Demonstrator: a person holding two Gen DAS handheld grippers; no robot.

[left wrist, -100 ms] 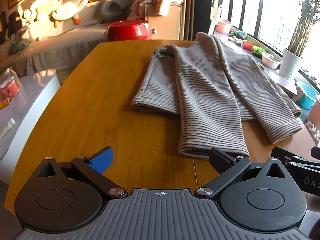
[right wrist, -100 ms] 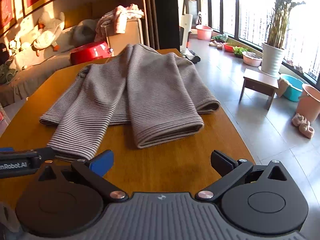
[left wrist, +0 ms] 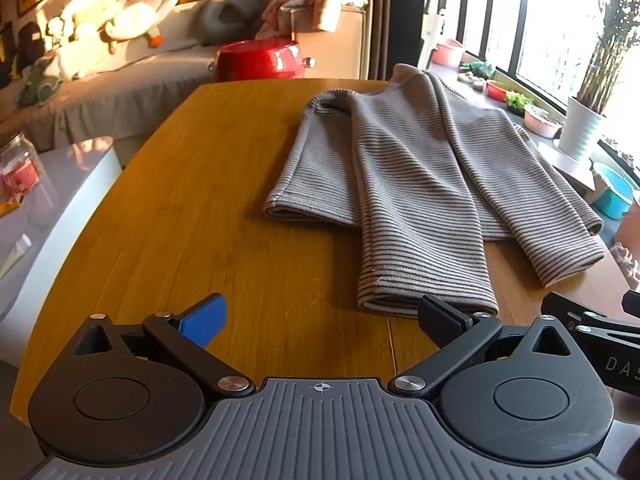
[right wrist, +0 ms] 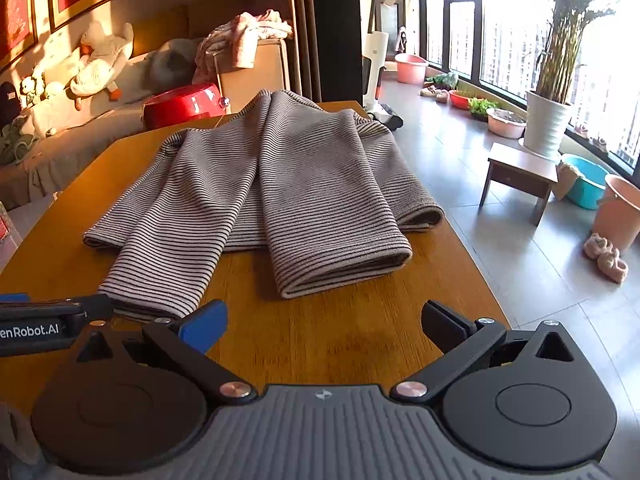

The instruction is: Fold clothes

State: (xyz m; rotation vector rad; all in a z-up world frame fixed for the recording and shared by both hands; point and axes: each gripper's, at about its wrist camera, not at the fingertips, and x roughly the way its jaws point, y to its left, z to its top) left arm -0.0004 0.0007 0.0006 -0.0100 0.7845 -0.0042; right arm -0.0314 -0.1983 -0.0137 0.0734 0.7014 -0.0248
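A grey-brown striped sweater (left wrist: 420,176) lies on the wooden table (left wrist: 200,208), its two sleeves folded toward me; it also shows in the right wrist view (right wrist: 272,192). My left gripper (left wrist: 320,320) is open and empty, hovering at the near end of the left sleeve cuff (left wrist: 424,300), its right finger just in front of the cuff. My right gripper (right wrist: 324,322) is open and empty, above the table (right wrist: 360,320) short of the right sleeve cuff (right wrist: 344,272). The right gripper's side shows at the left view's right edge, the left gripper's at the right view's left edge.
A red pot (left wrist: 260,60) stands beyond the table's far edge. A sofa with plush toys (left wrist: 136,20) and a clothes pile (left wrist: 316,4) lie behind. A white side table with a jar (left wrist: 16,168) is left. A stool (right wrist: 520,176), basins and a plant pot (right wrist: 548,124) are right.
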